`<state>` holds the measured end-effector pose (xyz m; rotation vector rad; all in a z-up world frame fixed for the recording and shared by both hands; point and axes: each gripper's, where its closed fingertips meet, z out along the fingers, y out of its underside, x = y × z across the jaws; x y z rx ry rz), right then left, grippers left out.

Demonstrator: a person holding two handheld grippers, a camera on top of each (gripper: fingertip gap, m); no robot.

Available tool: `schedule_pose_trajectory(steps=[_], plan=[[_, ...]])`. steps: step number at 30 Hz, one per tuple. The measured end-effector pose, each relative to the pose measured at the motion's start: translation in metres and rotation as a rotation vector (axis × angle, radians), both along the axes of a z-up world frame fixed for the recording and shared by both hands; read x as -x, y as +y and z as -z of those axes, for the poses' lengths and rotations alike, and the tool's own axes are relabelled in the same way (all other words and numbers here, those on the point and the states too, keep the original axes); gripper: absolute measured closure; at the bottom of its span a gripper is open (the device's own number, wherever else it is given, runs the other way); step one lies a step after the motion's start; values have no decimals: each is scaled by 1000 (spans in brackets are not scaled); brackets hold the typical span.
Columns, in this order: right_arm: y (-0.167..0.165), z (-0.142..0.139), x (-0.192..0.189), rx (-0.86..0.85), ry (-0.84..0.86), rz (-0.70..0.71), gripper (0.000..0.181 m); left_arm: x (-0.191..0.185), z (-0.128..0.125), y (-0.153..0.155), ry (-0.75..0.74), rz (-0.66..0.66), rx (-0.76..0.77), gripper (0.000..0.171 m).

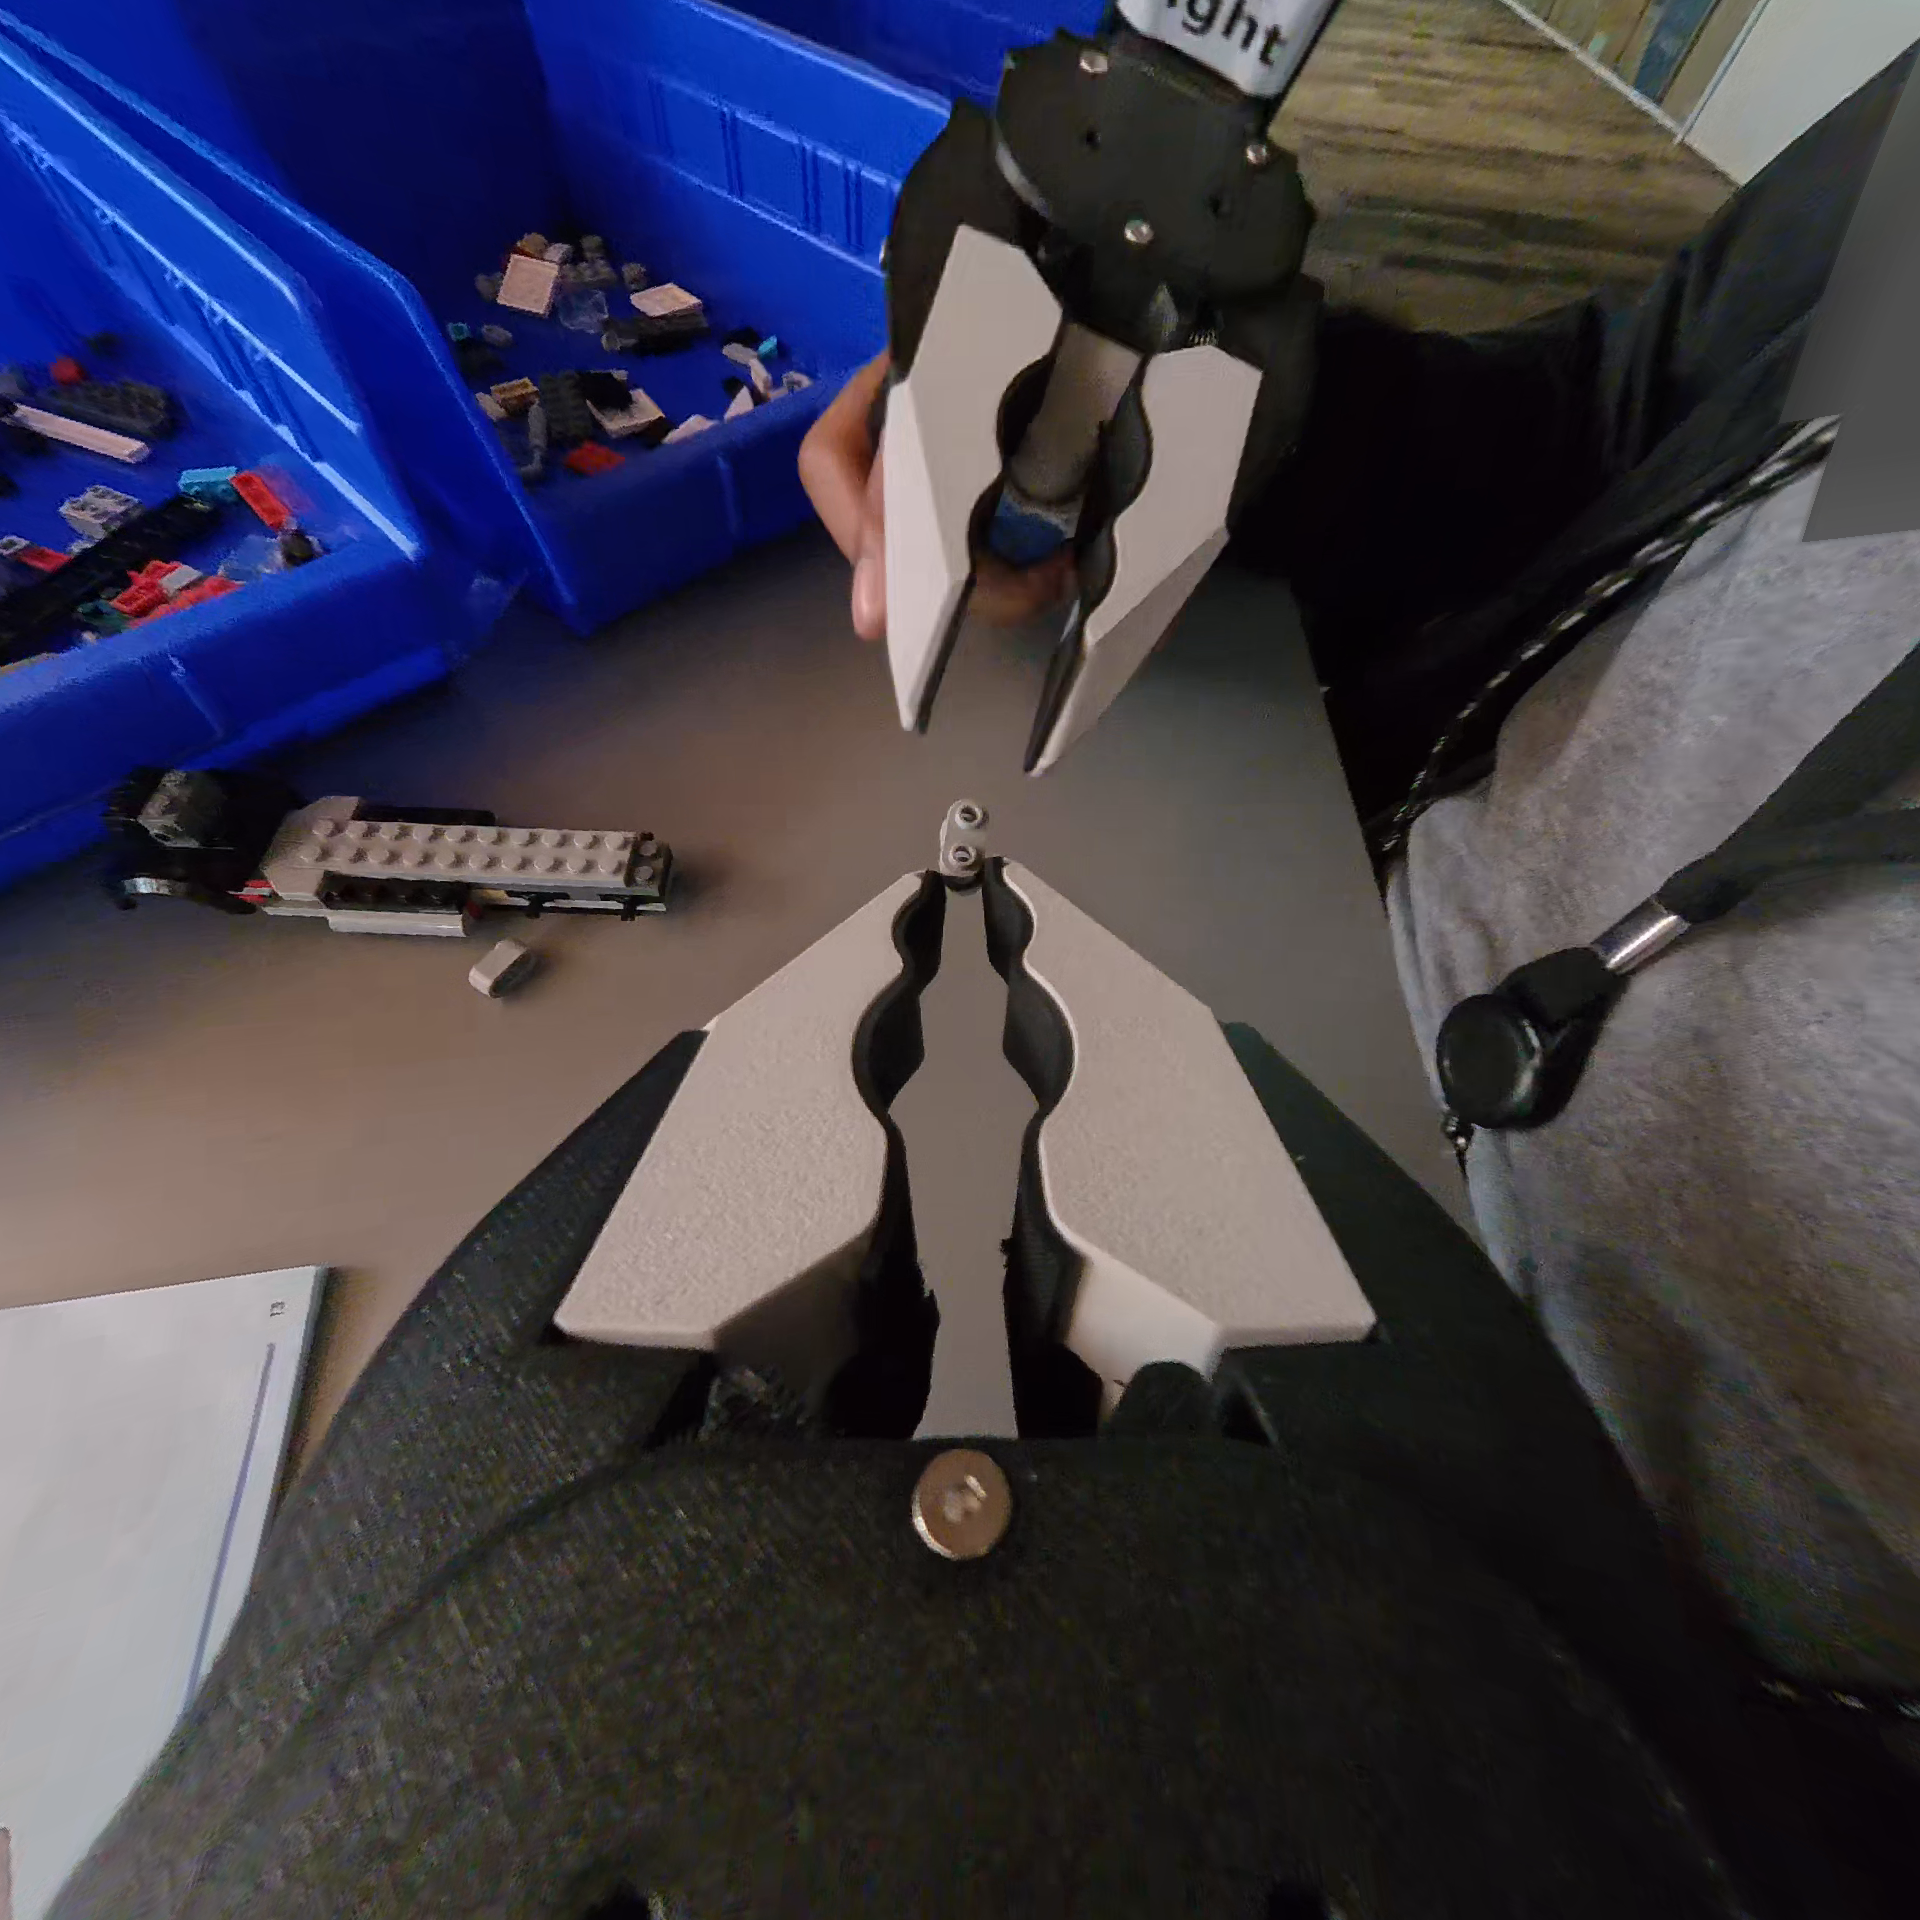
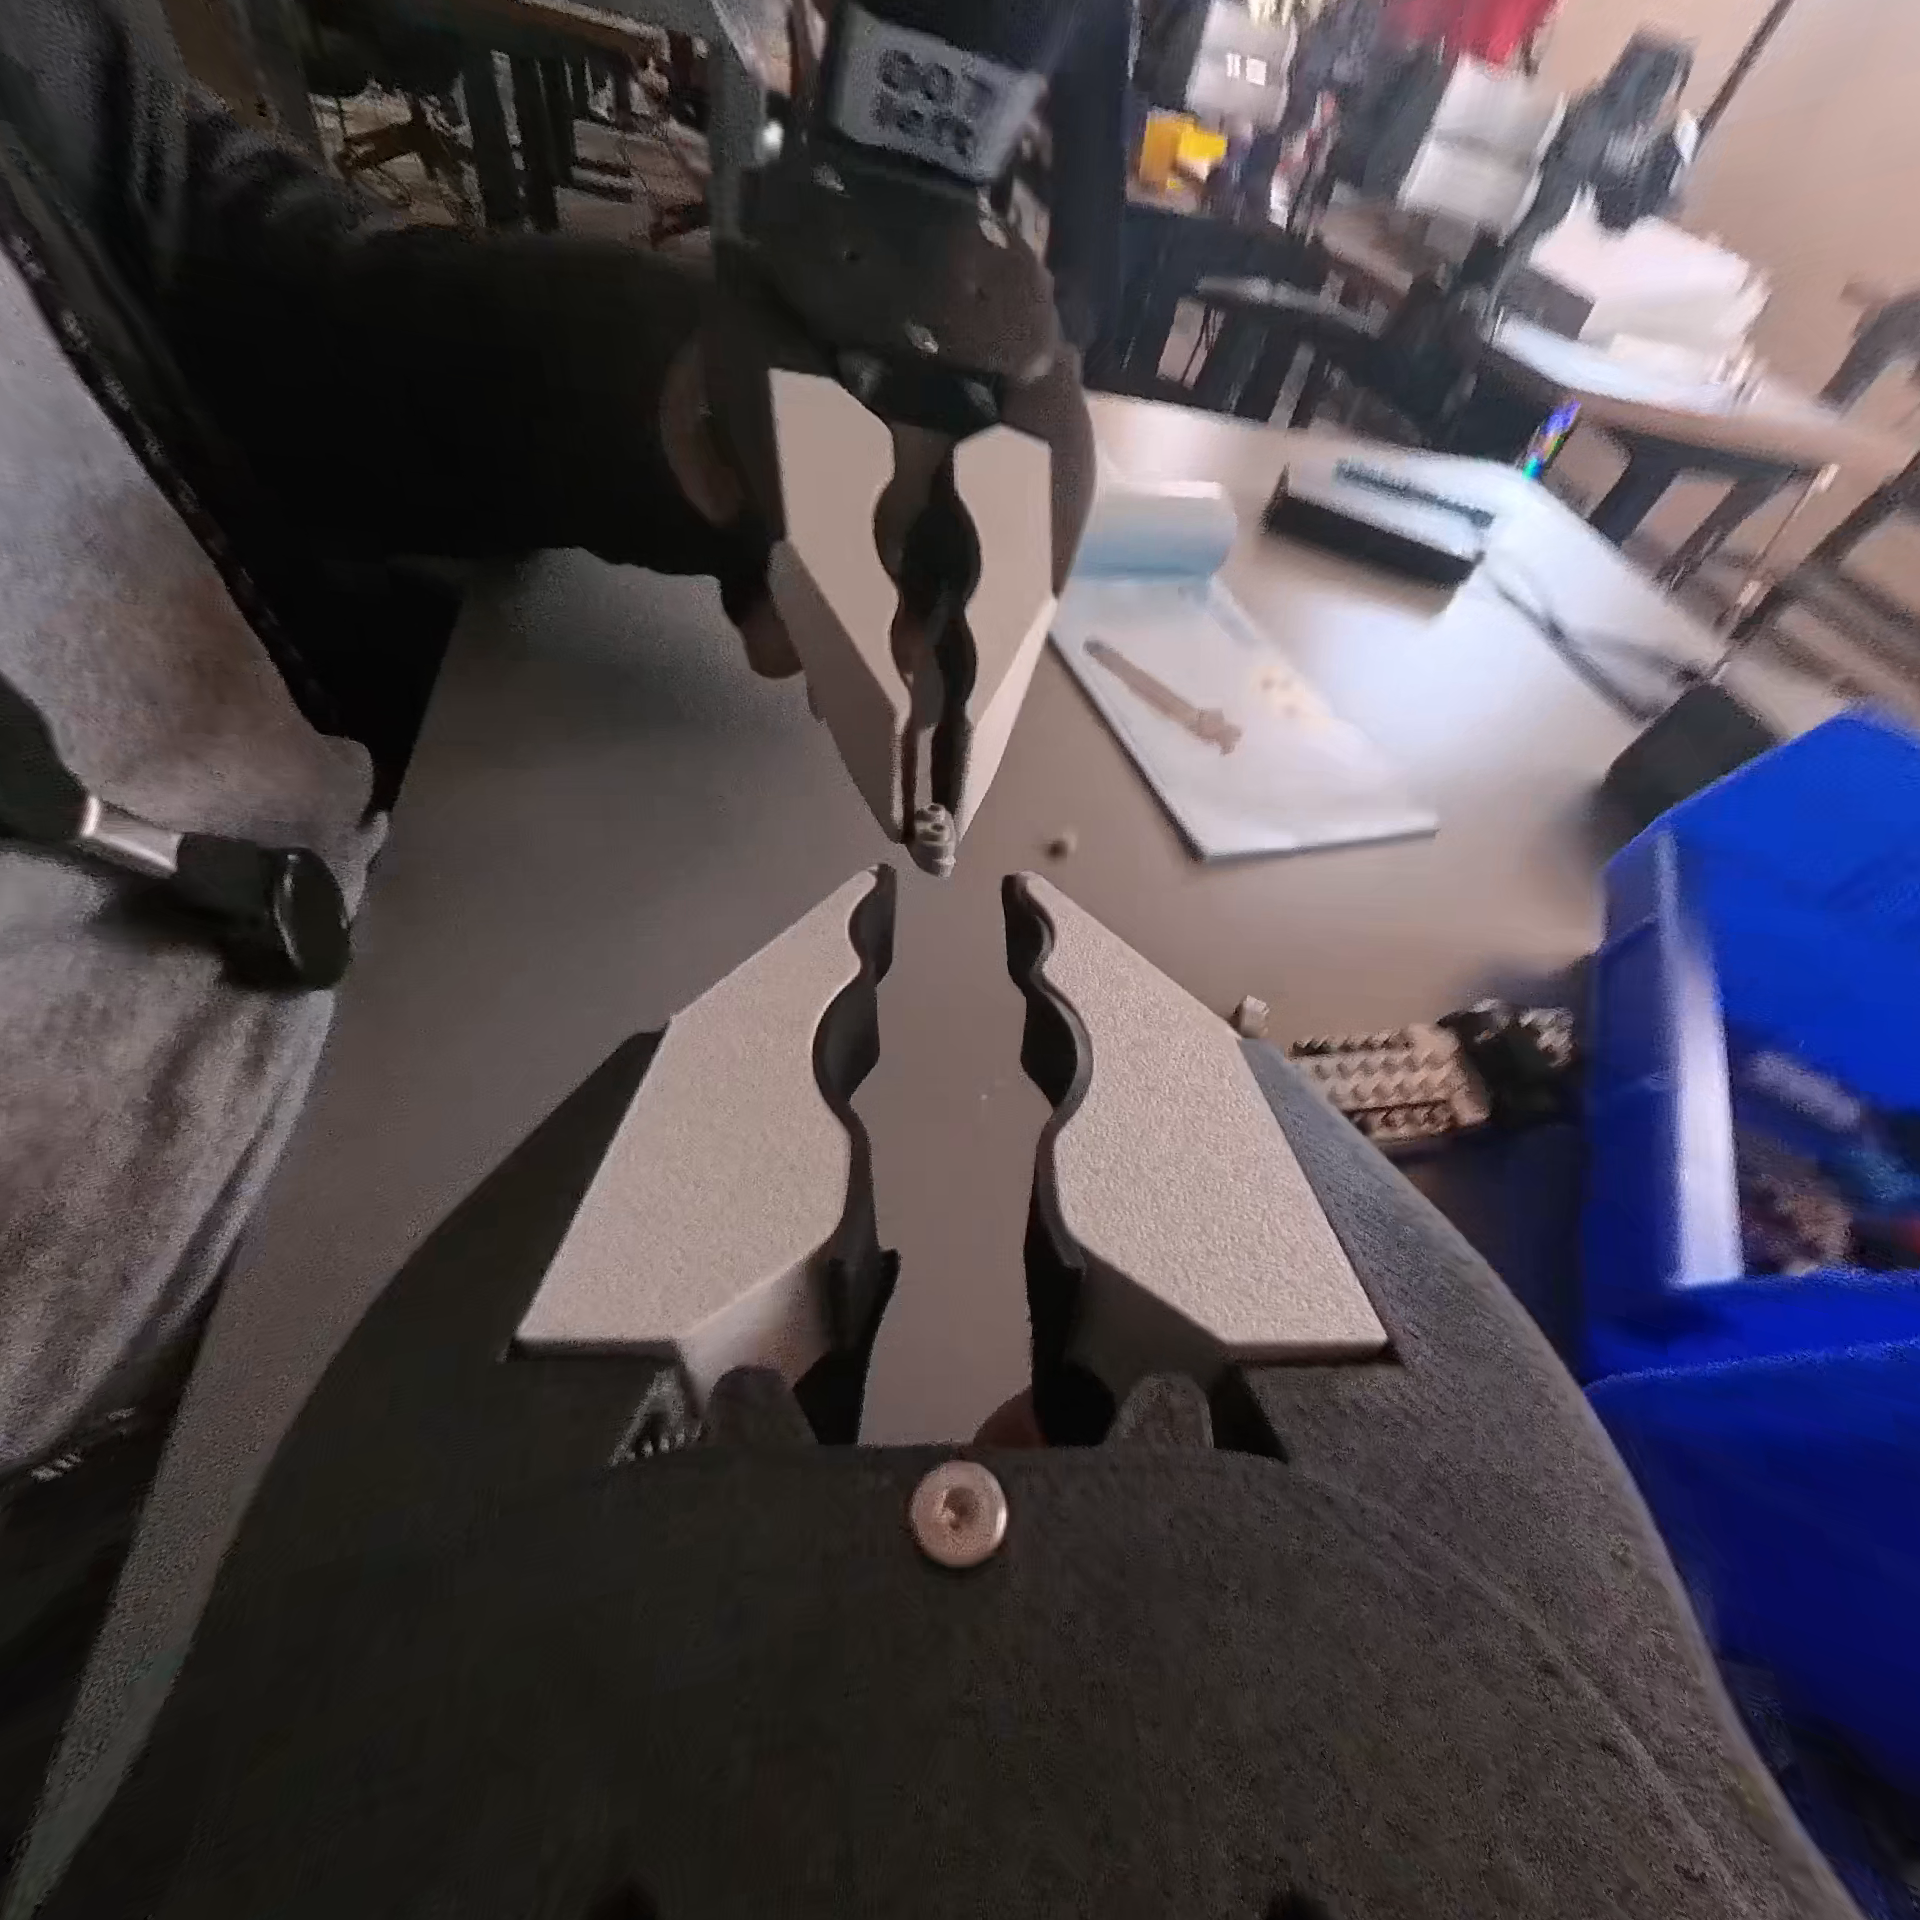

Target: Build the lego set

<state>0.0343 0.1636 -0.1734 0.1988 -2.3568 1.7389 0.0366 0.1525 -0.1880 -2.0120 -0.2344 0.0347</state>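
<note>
Left gripper (image 1: 964,878), with pale grey, grainy wedge-shaped fingers lined by wavy black pads, clamped at its very tips on a tiny light grey lego piece (image 1: 964,836). Piece made of two short stacked segments with round studs or holes facing up, most of it poking out beyond the fingertips, held above the bench (image 1: 727,727) and clear of its smooth matte grey-brown surface. Seen from the right wrist view as a small knobbly grey nub (image 2: 932,840) at the tip of the far gripper.

Right gripper (image 2: 948,883) of the same make, pointed tip to tip at the left one, fingers apart with nothing between them, just short of the piece without touching it. Coarse black woven-looking body behind each pair of fingers, with a bright metal screw in the middle.

Partly built lego model (image 1: 400,862) lying flat on the bench, well to the side: a long light grey studded plate on top, black and dark grey parts at one end, small red accents along the lower edge. One loose rounded grey brick (image 1: 503,968) just beside it.

Glossy blue plastic bins (image 1: 312,364) behind the model, holding mixed small bricks in black, tan, red, teal and grey. White instruction booklet (image 1: 145,1475) lying flat near the bench edge. Grey fleecy garment (image 1: 1662,1039) with a black cord and toggle close alongside.
</note>
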Motion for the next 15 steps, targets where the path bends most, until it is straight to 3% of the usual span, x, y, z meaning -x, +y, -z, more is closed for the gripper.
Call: schedule_pose_trajectory(steps=[10,15], plan=[[-8,-56,-2,71,630,-109,150,2,-59,-7,-106,89,-14,164],[-18,-86,-8,103,819,-146,144,1,-86,-8,-107,118,14,164]])
